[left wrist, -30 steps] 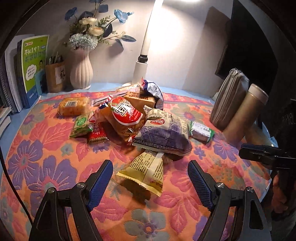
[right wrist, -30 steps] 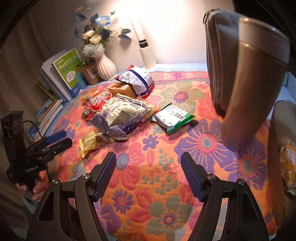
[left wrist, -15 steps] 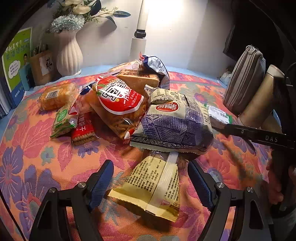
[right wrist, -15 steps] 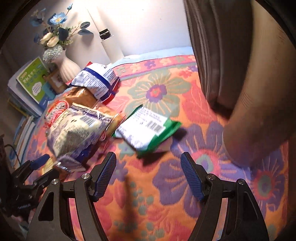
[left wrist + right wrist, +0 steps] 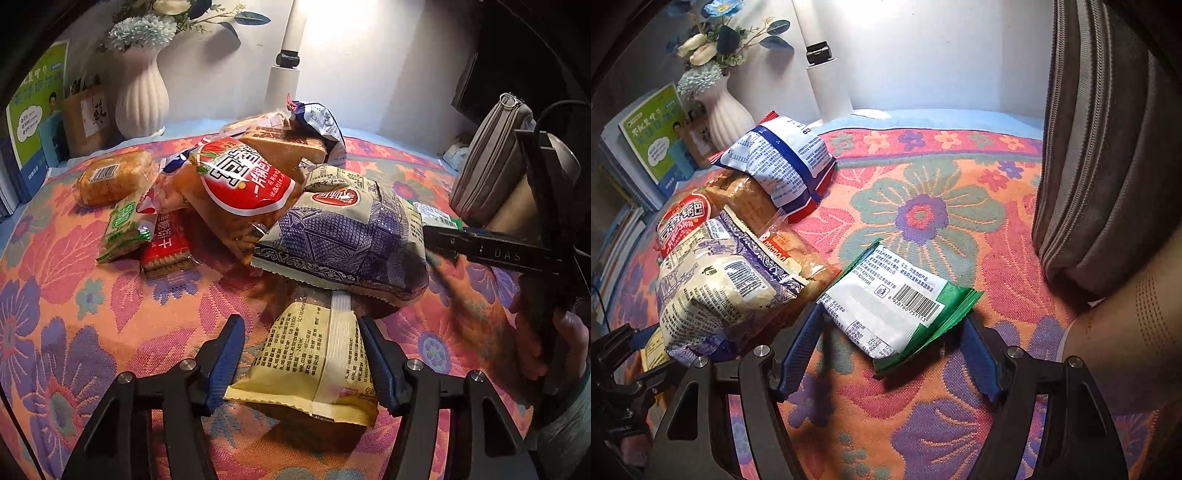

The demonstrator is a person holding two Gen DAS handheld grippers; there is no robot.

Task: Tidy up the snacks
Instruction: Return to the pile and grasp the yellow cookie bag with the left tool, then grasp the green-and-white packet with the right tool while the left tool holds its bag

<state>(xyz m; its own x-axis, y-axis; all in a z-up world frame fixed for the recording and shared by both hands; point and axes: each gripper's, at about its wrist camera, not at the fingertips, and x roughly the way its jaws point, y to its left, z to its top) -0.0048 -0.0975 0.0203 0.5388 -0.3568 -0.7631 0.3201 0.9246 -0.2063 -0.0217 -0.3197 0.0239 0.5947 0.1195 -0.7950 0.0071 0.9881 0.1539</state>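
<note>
Between the closing jaws of the left hand-held gripper (image 5: 301, 354) lies a flat packet (image 5: 314, 358), a big snack bag (image 5: 343, 240) just beyond it. Between the right hand-held gripper (image 5: 894, 343) jaws lies a barcoded packet (image 5: 897, 302), a pouch (image 5: 1100, 147) standing right of it on the worktop (image 5: 923, 210).

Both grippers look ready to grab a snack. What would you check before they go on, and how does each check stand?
1. Yellow packet between left gripper fingers, jaws closing: ok.
2. Left pads gripping it: not ok, gap on one side.
3. Green packet between right gripper fingers: ok.
4. Right pads pressing it: cannot tell.
5. Purple bag clear of yellow packet: not ok, overlaps its far end.
</note>
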